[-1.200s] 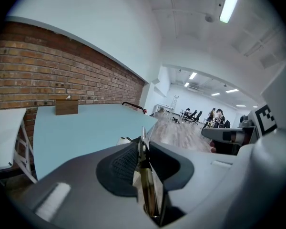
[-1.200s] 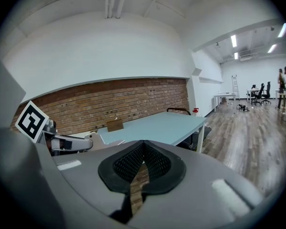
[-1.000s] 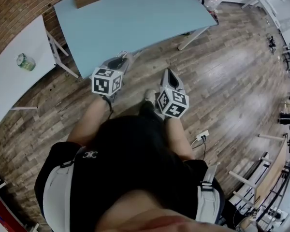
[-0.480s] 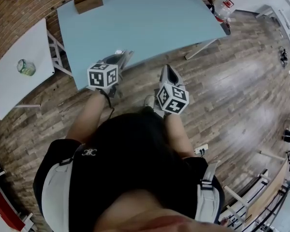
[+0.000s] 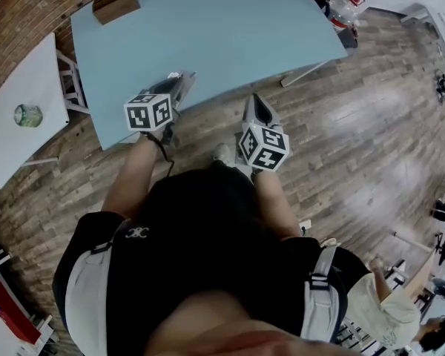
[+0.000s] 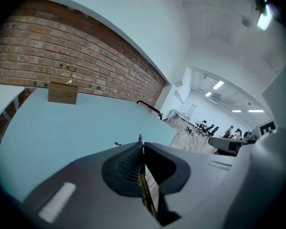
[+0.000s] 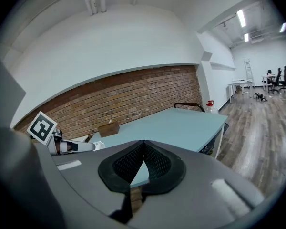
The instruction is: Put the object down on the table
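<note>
Which object the task meant could not be told, as neither gripper held one. The left gripper (image 5: 182,78) was closed and empty over the near edge of the blue table (image 5: 230,28). The right gripper (image 5: 254,99) was closed, empty, beside that edge. A wooden box (image 5: 116,2) stood at the far corner

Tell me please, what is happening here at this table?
A person stands at the near edge of a light blue table, holding a gripper in each hand. The left gripper points out over the table's edge. The right gripper hangs beside it, above the wooden floor. Both have their jaws together, and I see no object between them. A wooden box sits at the table's far corner.
</note>
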Available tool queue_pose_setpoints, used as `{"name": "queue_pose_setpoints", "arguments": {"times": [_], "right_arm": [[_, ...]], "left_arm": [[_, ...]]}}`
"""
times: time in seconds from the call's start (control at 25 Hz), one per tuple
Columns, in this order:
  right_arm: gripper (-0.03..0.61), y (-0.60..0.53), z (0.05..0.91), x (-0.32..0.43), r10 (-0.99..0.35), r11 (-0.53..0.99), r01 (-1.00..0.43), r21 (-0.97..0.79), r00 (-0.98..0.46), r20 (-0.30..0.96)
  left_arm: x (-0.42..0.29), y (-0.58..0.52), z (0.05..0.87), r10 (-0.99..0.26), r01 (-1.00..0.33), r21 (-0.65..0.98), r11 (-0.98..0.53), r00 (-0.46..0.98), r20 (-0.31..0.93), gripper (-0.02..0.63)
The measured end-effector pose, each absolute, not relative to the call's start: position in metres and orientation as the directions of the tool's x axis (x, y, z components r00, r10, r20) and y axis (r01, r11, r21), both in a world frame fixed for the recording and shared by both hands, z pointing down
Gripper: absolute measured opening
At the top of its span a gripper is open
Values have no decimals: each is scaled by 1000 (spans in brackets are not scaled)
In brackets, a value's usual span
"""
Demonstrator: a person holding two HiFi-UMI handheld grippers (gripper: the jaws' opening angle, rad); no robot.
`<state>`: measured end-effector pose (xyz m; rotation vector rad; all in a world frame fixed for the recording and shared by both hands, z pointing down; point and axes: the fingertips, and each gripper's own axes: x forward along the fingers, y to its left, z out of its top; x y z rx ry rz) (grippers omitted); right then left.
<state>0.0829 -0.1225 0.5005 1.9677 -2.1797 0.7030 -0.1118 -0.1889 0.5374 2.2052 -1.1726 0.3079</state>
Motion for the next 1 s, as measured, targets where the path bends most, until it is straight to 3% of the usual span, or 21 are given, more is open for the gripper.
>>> {"name": "queue_pose_setpoints", "arguments": {"times": [0.52, 1.0], "right_arm": [[14, -172, 509, 146, -881, 102, -952, -290, -222, 418], [14, -185, 530, 161, -863, 53, -951, -306, -198, 466]], "left_arm": [[-43, -241, 544, -673, -788, 490, -373, 593, 441, 11], [3, -266, 588, -547, -694, 572, -437, 710, 443, 11]]}}
